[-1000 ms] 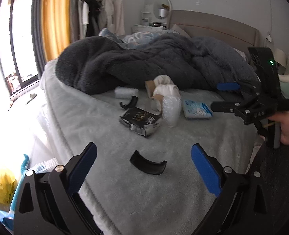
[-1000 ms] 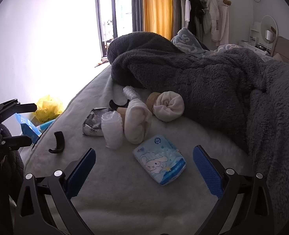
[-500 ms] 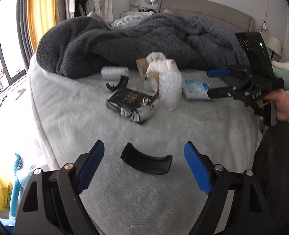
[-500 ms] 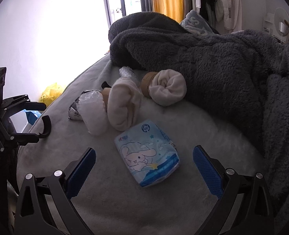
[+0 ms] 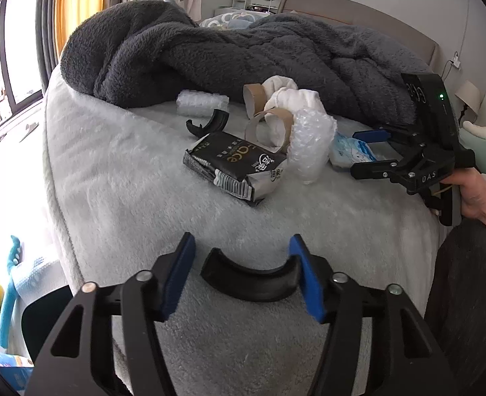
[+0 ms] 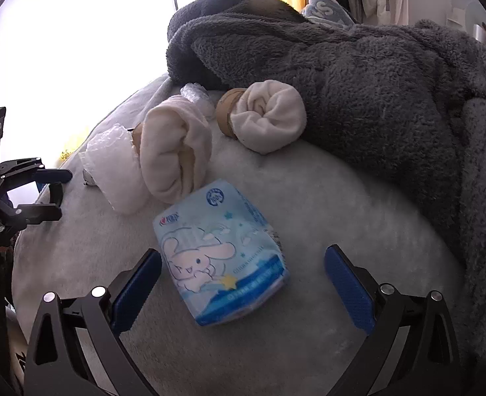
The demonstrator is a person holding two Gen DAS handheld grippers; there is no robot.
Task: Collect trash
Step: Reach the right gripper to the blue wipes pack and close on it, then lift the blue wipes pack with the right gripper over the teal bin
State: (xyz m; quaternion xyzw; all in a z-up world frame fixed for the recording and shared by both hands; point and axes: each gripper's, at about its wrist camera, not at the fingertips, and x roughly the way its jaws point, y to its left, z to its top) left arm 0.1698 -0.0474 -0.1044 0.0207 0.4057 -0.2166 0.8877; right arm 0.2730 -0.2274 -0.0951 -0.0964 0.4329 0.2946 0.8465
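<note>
We count two curved black plastic pieces in the left wrist view: one (image 5: 251,282) low at centre, lying on the pale fleecy bed cover (image 5: 127,178) between the blue pads of the left gripper (image 5: 241,275), whose jaws are closing, the right pad at the piece's end and the left pad just clear of it; the other (image 5: 210,123) lies above centre, beside a roll of clear bubble wrap (image 5: 201,103); a second bubble wrap roll (image 5: 312,143) stands right of one crumpled black foil packet (image 5: 234,166); two cardboard tubes (image 5: 269,128) and two rolled cream cloths (image 5: 295,97) sit against one dark grey fleece blanket (image 5: 210,52). Only the right wrist view shows in full the single light-blue tissue pack with a cartoon rabbit (image 6: 221,254), lying between the spread fingers of the right gripper (image 6: 243,280), untouched; the packet is all but hidden there.
</note>
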